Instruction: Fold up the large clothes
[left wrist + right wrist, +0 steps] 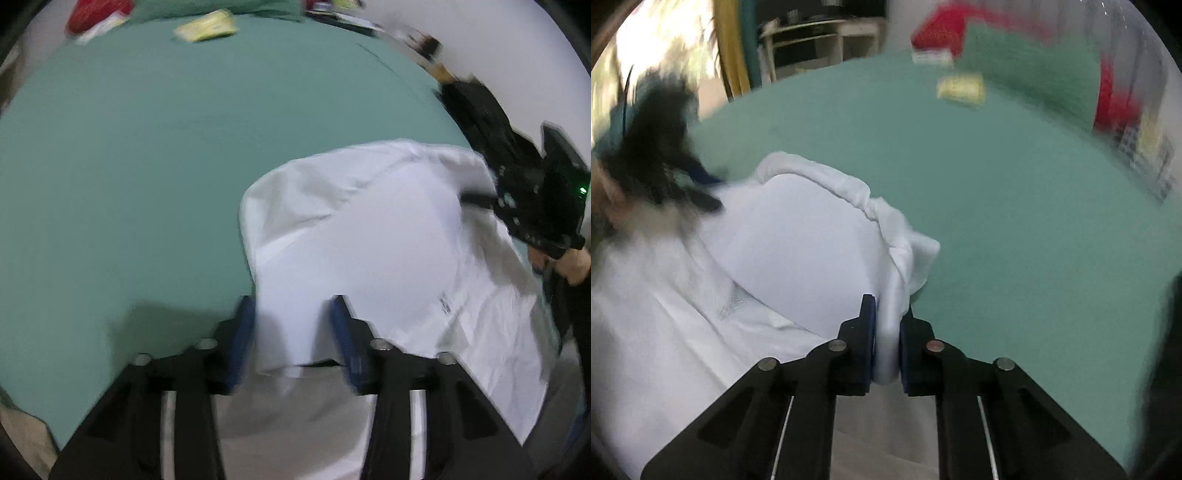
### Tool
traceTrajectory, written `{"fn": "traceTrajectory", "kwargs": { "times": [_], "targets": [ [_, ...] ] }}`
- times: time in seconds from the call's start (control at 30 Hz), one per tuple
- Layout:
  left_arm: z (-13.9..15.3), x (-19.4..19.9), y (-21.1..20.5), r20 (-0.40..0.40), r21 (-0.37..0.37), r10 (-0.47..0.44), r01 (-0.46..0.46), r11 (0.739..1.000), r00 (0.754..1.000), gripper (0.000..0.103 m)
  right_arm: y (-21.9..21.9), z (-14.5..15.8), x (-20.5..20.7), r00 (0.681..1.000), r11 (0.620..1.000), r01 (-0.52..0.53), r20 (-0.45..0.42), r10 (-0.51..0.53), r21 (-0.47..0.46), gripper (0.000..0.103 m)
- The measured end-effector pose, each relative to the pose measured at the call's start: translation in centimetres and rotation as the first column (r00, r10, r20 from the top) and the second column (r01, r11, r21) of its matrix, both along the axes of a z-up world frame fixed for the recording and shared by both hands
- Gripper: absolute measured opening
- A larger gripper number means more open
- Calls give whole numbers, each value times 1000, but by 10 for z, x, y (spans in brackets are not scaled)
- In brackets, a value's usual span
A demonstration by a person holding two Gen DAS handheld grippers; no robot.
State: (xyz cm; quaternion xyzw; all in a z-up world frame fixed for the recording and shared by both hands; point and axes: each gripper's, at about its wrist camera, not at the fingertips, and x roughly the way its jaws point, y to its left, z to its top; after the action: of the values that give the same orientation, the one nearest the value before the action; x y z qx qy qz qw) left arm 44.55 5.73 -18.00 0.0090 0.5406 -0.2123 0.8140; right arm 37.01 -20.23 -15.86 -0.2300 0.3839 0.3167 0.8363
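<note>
A large white garment (369, 229) lies rumpled on a green bed sheet (147, 166) and hangs over the near edge. My left gripper (293, 314) stands open over the garment's left edge, with cloth between its blue pads but not pinched. In the right wrist view my right gripper (888, 314) is shut on a bunched fold at the right edge of the white garment (798, 240). The right gripper's black body (535, 192) shows at the right of the left wrist view, held by a hand (576, 262). The left gripper's blurred body (657, 147) is at upper left.
A yellow packet (960, 86) lies far back on the green sheet (1015, 221), next to a green pillow (1027, 62) and red items (942, 29). A white shelf unit (820, 33) stands beyond the bed. The floor shows below the near edge.
</note>
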Motion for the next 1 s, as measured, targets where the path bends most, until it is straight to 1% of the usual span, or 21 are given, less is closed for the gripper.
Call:
{"fn": "traceTrajectory", "kwargs": {
  "times": [0.03, 0.07, 0.1, 0.13, 0.2, 0.27, 0.3, 0.37, 0.4, 0.47, 0.5, 0.53, 0.57, 0.63, 0.7, 0.77, 0.83, 0.87, 0.9, 0.97, 1.0],
  "targets": [
    [2, -3, -9, 40, 53, -21, 18, 998, 999, 42, 8, 0, -20, 989, 995, -11, 146, 25, -96, 11],
    [3, -5, -15, 71, 95, -35, 28, 995, 997, 42, 12, -3, -31, 976, 989, -18, 214, 49, -145, 11],
    [3, -5, -20, 106, 124, -35, 21, 992, 994, 42, 17, -8, -47, 950, 979, -22, 300, 83, -201, 11],
    [2, -6, -22, 135, 134, -21, 3, 991, 991, 42, 19, -13, -58, 929, 971, -25, 354, 110, -237, 11],
    [0, -9, -27, 150, 127, 14, -33, 991, 989, 42, 20, -20, -66, 907, 961, -27, 398, 140, -276, 11],
    [0, -13, -31, 169, 123, 24, -46, 991, 985, 42, 15, -27, -82, 890, 958, -38, 426, 162, -283, 11],
    [1, -17, -38, 190, 135, 11, -38, 990, 982, 37, 14, -30, -90, 879, 954, -39, 444, 175, -298, 11],
    [4, -30, -42, 241, 166, -3, -38, 985, 970, 23, 8, -33, -101, 854, 949, -26, 486, 184, -315, 12],
    [8, -33, -47, 269, 178, -1, -48, 983, 963, 19, 7, -32, -108, 848, 950, -25, 496, 185, -311, 12],
    [17, -46, -51, 323, 179, 3, -64, 982, 946, 17, 5, -32, -119, 826, 947, -20, 529, 197, -322, 12],
    [22, -60, -53, 353, 176, 16, -83, 981, 936, 17, 6, -31, -121, 815, 942, -26, 539, 214, -335, 12],
    [25, -67, -54, 375, 180, 30, -105, 978, 927, 16, 11, -36, -125, 794, 932, -28, 558, 241, -362, 13],
    [29, -75, -57, 400, 181, 42, -125, 976, 915, 16, 12, -38, -132, 787, 925, -37, 559, 260, -379, 16],
    [35, -95, -56, 431, 169, 57, -142, 975, 901, 16, 12, -41, -147, 793, 915, -69, 534, 292, -398, 18],
    [41, -117, -55, 443, 161, 64, -150, 976, 894, 17, 10, -39, -160, 813, 911, -98, 496, 305, -400, 18],
    [40, -135, -55, 419, 153, 60, -136, 979, 906, 17, 6, -34, -170, 844, 912, -118, 445, 300, -392, 18],
    [33, -157, -53, 366, 172, 42, -112, 979, 930, 17, -1, -31, -177, 882, 916, -129, 379, 281, -381, 18],
    [29, -173, -49, 346, 184, 35, -104, 977, 938, 17, -4, -31, -179, 896, 916, -131, 351, 273, -378, 18],
    [25, -185, -49, 328, 197, 25, -94, 976, 944, 17, -7, -33, -186, 902, 915, -126, 339, 266, -384, 18],
    [20, -209, -44, 311, 211, 38, -108, 972, 950, 17, -18, -35, -193, 929, 909, -95, 292, 227, -405, 20],
    [21, -222, -34, 304, 192, 65, -128, 973, 950, 17, -25, -35, -195, 948, 901, -70, 252, 193, -427, 20]
  ]
}}
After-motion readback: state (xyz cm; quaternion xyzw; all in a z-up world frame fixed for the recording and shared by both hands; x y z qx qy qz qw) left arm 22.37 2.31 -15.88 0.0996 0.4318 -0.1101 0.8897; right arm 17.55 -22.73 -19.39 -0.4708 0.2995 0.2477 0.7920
